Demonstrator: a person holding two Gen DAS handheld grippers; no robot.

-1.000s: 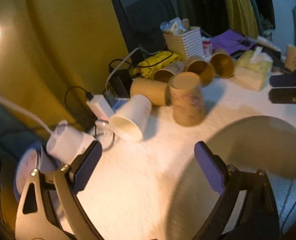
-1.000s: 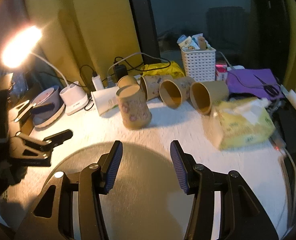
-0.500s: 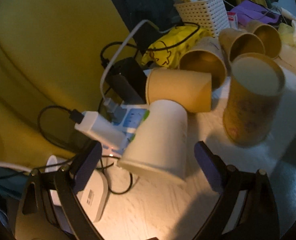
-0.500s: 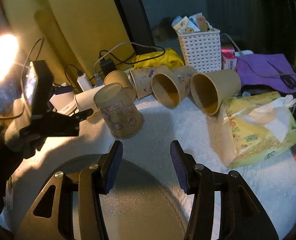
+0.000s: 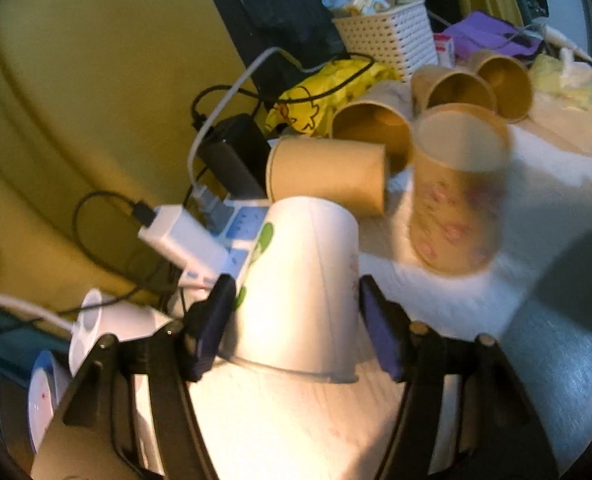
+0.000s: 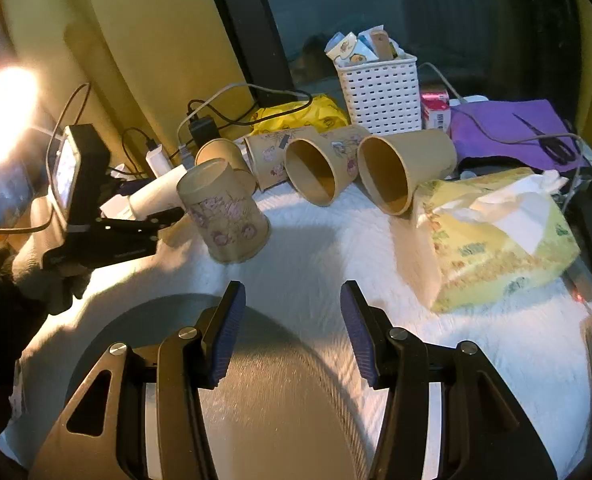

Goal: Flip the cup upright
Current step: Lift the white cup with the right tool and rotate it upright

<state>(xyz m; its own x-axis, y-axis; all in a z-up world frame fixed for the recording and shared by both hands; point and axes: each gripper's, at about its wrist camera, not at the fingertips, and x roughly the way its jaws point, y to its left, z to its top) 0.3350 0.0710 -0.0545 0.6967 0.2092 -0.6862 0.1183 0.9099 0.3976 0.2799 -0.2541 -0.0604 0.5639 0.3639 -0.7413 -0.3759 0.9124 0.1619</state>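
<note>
A white paper cup (image 5: 300, 280) lies on its side, mouth toward the camera, between the fingers of my left gripper (image 5: 296, 320), which has closed in against its sides. It also shows in the right wrist view (image 6: 155, 194), with the left gripper (image 6: 163, 216) around it. A brown patterned cup (image 5: 456, 192) stands upside down just to the right; it also shows in the right wrist view (image 6: 223, 216). Several brown cups (image 6: 316, 172) lie on their sides behind. My right gripper (image 6: 291, 328) is open and empty above a grey round mat (image 6: 255, 400).
A power strip with chargers and cables (image 5: 199, 240) lies left of the white cup. A white basket (image 6: 380, 92), yellow bag (image 6: 296, 116), tissue pack (image 6: 496, 236) and purple cloth (image 6: 508, 128) crowd the back and right. A lamp (image 6: 3, 116) glares at left.
My left gripper has moved forward to the white cup and its fingers have narrowed around it. My right gripper has stayed open and shifted slightly closer to the cups.
</note>
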